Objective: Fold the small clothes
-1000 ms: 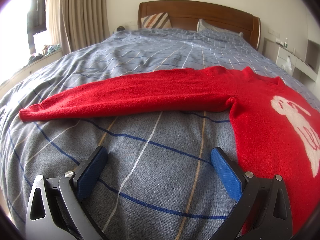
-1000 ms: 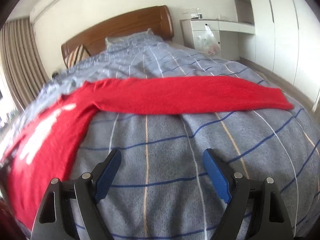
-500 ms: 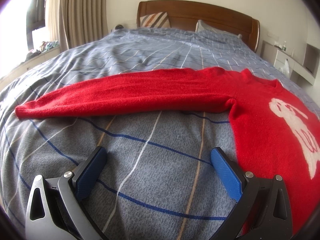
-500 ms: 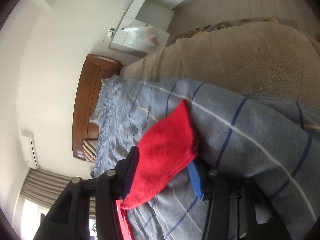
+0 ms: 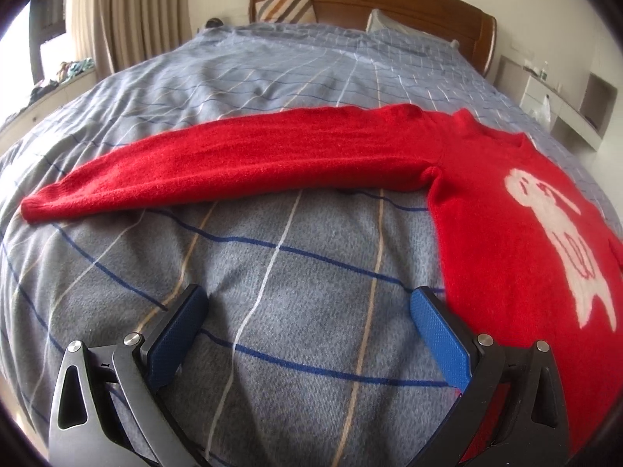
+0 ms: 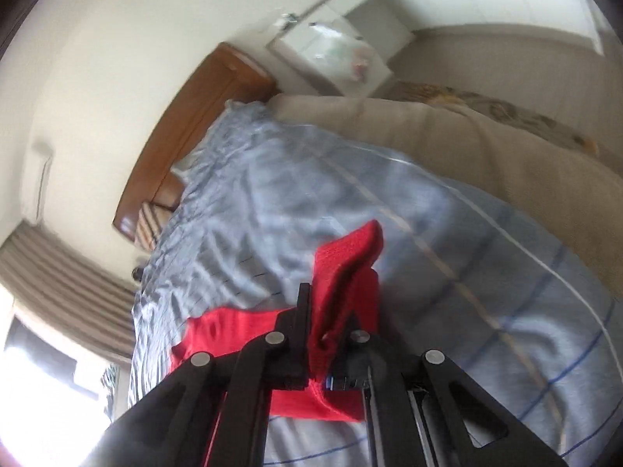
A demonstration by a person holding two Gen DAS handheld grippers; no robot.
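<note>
Gripping the cuff (image 6: 346, 268) of one sleeve, the right claw (image 6: 331, 334) is being kept closed hard on the red knit, with the fabric bunched between its two fingers and the ribbed end sticking out past them; the sleeve is probably being pinched at its tip so that it can be carried across the body of the sweater (image 5: 518, 233) for a first fold. The right wrist view is being blurred and tilted, so how far the cuff is being lifted off the bed (image 5: 296, 268) cannot be told. The left claw (image 5: 307, 323) is being held wide open and is gripping nothing, its blue pads (image 5: 440, 330) hovering over the checked blue-grey bedspread just beside the sweater's side edge, likely being kept ready to pin or catch the cloth. The sweater is lying flat on the bedspread, chest up, with a white rabbit-like figure (image 5: 557, 233) showing on the front. Its other sleeve (image 5: 233, 167) is being left stretched straight out to the side, smooth and unfolded, its cuff reaching well away from the body. The knit is looking soft and fuzzy, so it is being judged likely to drape and slip rather than hold a crease.
</note>
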